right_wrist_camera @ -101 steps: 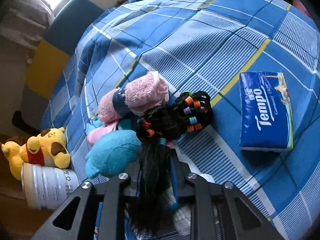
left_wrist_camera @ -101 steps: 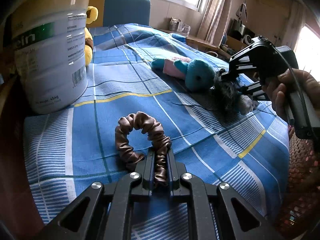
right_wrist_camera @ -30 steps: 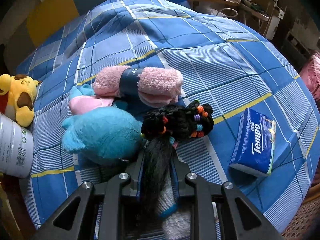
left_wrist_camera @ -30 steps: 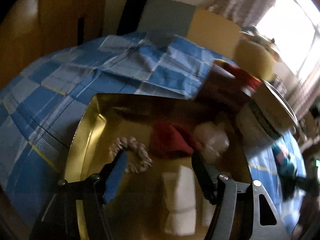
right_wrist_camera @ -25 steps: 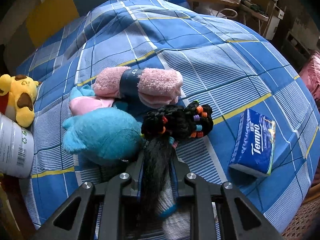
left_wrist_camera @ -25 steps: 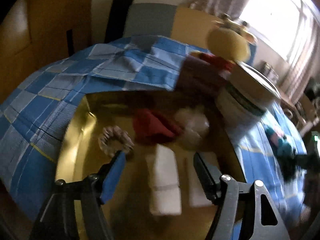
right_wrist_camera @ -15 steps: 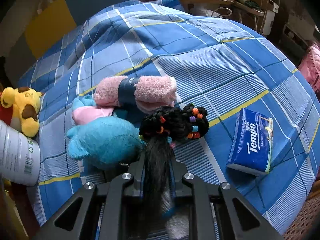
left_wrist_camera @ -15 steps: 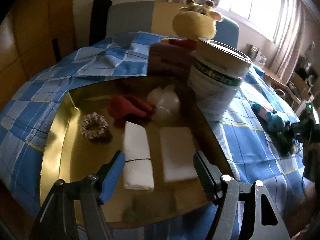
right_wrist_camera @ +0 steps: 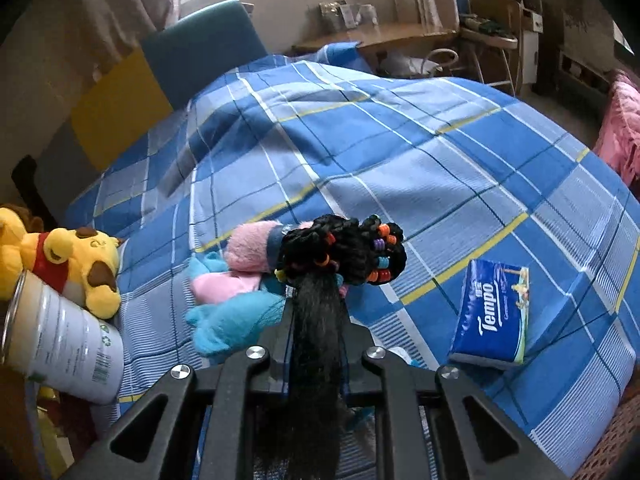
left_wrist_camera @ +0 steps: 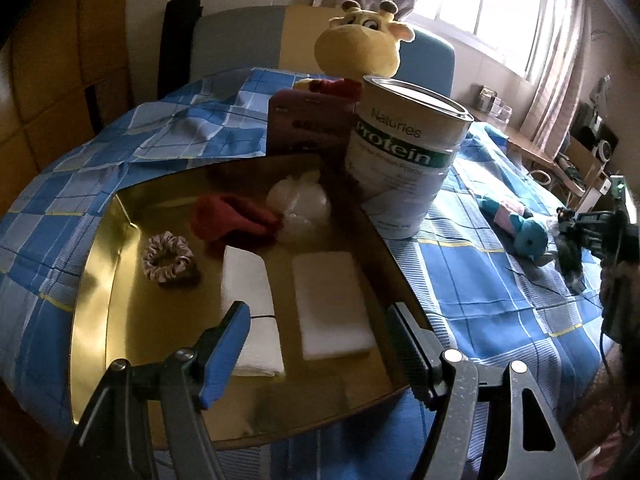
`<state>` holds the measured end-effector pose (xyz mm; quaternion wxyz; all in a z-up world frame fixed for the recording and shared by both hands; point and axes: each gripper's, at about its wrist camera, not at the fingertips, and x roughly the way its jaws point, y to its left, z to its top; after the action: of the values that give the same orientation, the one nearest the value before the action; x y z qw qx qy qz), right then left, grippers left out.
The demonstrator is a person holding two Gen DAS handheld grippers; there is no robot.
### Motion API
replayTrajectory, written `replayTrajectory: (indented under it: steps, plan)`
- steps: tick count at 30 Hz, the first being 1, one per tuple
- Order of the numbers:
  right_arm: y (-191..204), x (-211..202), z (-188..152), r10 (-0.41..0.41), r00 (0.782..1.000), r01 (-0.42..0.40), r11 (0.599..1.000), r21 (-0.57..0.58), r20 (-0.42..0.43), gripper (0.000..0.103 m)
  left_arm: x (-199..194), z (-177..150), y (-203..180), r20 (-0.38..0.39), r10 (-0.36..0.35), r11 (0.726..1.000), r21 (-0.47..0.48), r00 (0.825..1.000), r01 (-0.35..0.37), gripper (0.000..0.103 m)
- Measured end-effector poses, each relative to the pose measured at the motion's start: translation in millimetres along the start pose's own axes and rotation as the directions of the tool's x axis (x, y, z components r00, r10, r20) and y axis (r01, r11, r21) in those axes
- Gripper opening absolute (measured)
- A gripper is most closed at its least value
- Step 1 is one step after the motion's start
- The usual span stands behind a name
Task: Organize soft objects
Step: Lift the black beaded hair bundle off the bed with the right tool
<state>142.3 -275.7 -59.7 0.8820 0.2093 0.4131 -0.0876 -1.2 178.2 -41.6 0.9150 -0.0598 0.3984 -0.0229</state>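
Observation:
My left gripper (left_wrist_camera: 318,326) stands open and empty over the near edge of a gold tray (left_wrist_camera: 100,248). In the tray lie a brown scrunchie (left_wrist_camera: 168,258), a red cloth (left_wrist_camera: 232,220), a white puff (left_wrist_camera: 300,206), a folded white towel (left_wrist_camera: 250,304) and a white pad (left_wrist_camera: 330,304). My right gripper (right_wrist_camera: 316,308) is shut on a black hairpiece with coloured beads (right_wrist_camera: 344,252), held above the bed. Just beyond it lie a blue plush (right_wrist_camera: 232,320) and a rolled pink towel (right_wrist_camera: 250,248).
A protein can (left_wrist_camera: 404,160) stands at the tray's far right corner, with a pink box (left_wrist_camera: 308,128) and a yellow plush (left_wrist_camera: 360,40) behind it. A blue tissue pack (right_wrist_camera: 492,316) lies right of the hairpiece on the blue checked bedcover (right_wrist_camera: 440,160).
The left gripper let go of the scrunchie, which now lies in the tray, then swung right and steadied. The right gripper rose, lifting the hairpiece off the bed.

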Motion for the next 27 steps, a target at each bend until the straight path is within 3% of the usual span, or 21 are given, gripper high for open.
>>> replayTrajectory:
  steps: [7, 17, 27]
  plan:
    - [25.7, -30.8, 14.6, 0.037, 0.998, -0.031, 0.994, -0.102, 0.052, 0.012, 2.9, -2.0, 4.0, -0.011, -0.026, 0.999, -0.027, 1.000, 0.026, 0.072]
    - [72.1, -54.3, 37.4, 0.158, 0.987, -0.152, 0.974, -0.166, 0.024, 0.011, -4.4, -2.4, 12.0, 0.011, -0.051, 0.997, -0.052, 0.999, 0.052, 0.072]
    - [153.2, -36.3, 94.8, 0.111, 0.994, -0.108, 0.962, -0.249, -0.002, 0.011, -11.8, -1.1, 27.5, 0.024, -0.040, 0.996, -0.074, 0.999, 0.041, 0.072]
